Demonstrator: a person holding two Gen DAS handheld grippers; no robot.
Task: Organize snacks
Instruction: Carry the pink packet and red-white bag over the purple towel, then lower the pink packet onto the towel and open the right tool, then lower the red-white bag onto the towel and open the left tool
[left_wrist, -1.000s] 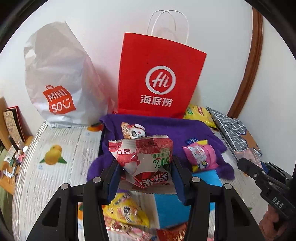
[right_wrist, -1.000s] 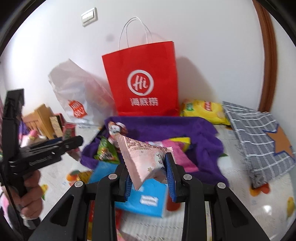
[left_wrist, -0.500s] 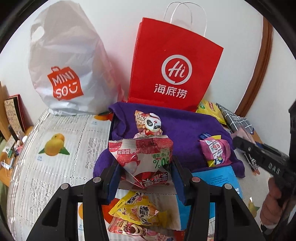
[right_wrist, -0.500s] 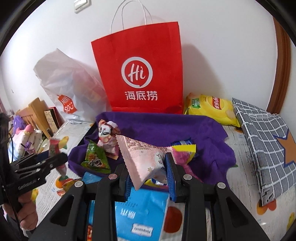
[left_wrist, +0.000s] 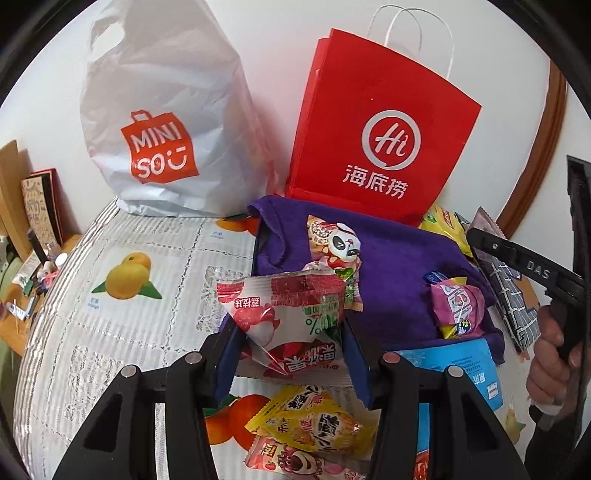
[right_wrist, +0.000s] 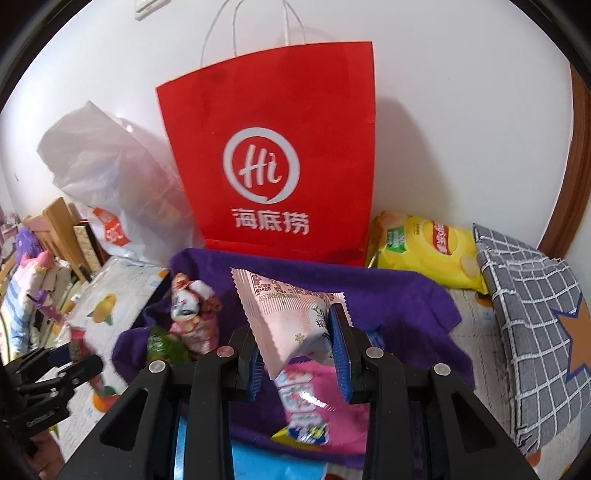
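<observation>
Left jaws: your left gripper (left_wrist: 291, 354) is clamped on a red-and-white lychee snack packet (left_wrist: 288, 317), pads pressing both of its sides, the packet standing up between them.
Right jaws: your right gripper (right_wrist: 297, 347) is clamped on a pale pink snack packet (right_wrist: 291, 317), gripped near its lower corner so that the rest fans up and to the left.
Below the left jaws: a yellow snack packet (left_wrist: 310, 421) lies on the surface, with a pink strawberry-bear packet (left_wrist: 291, 459) just beside it toward you.
Below the right jaws: a pink wrapped snack (right_wrist: 314, 402) rests on the purple cloth (right_wrist: 399, 299); a blue packet (right_wrist: 266, 463) sits at the cloth's near edge.
Purple cloth: spread out in front of both grippers, carrying a panda-print packet (left_wrist: 336, 243) and a small green packet (right_wrist: 166, 345) on its left part.
Surface: a tablecloth (left_wrist: 147, 258) printed with fruit covers it.
Behind the cloth: a red paper bag (right_wrist: 280, 155) stands upright against the wall, touching the cloth's far edge; a white plastic bag (left_wrist: 162, 110) stands to its left.
Right side: a yellow chip bag (right_wrist: 424, 251) lies by the red bag, and a grey checked pouch (right_wrist: 532, 314) beside that.
Your hands: in the left view your right hand (left_wrist: 550, 362) grips its tool's handle at the right edge.
</observation>
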